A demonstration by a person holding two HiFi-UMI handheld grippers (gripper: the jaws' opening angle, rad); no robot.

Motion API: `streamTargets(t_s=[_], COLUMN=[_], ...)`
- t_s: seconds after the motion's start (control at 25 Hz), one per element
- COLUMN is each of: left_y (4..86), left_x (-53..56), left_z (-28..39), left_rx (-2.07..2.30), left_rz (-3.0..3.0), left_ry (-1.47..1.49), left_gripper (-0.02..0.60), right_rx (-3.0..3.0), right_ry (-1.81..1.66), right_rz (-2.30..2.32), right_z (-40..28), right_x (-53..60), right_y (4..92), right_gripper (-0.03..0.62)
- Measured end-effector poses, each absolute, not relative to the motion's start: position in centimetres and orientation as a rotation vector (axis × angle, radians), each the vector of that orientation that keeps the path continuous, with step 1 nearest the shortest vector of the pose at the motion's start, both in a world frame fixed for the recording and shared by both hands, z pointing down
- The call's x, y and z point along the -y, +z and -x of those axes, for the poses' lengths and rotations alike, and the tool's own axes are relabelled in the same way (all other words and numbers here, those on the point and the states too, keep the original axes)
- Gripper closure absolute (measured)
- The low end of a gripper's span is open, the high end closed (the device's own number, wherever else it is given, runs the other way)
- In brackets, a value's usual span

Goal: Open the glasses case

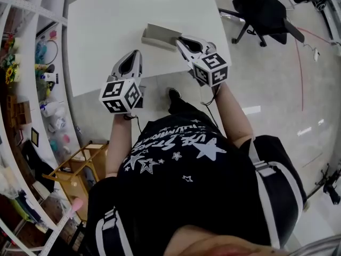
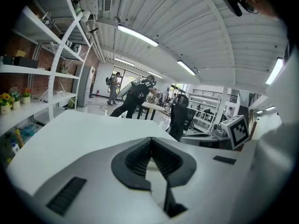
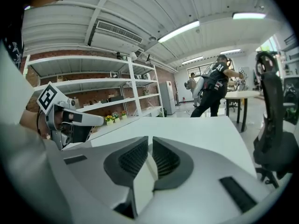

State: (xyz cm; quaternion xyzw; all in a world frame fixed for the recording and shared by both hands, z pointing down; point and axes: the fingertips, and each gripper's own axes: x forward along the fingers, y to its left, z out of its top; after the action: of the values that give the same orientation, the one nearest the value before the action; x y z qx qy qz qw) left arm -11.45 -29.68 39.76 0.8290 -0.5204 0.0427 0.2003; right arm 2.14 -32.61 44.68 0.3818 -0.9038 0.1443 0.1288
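The grey glasses case lies shut on the white table, near its front edge. My right gripper hangs just above the case's right end; in its own view the right gripper has its jaws drawn almost together, only a thin slit between them and nothing in it. The case does not show in that view. Left of the case and nearer the person, my left gripper is raised over the table's front edge. In its own view the left gripper is shut and empty.
A black office chair stands right of the table. Shelves with small items run along the left, and a wooden stool stands below them. People work at a far table.
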Motion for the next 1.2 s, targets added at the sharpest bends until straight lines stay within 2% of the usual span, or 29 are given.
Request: streamTargets(t_s=[0.28,0.84,1.2], left_y=[38.6,37.1,36.7], left_x=[23.6,11.7,8.1], left_z=[13.0,12.2,10.3], left_rx=[1.426,1.274,1.187], left_rz=[-2.354,-2.494,-2.539], left_ry=[0.071,0.034,-0.01], left_gripper=[0.569,0.569,0.569], right_rx=[2.636,2.569,2.512], right_ry=[0.38,0.3,0.317], right_rz=[-1.17,-1.291,-1.393], right_z=[-0.4,-0.2,-2.2], right_x=[26.2,11.5,5.4], right_y=[43.0,41.8,41.6], right_gripper=[0.585,0.585,0.585])
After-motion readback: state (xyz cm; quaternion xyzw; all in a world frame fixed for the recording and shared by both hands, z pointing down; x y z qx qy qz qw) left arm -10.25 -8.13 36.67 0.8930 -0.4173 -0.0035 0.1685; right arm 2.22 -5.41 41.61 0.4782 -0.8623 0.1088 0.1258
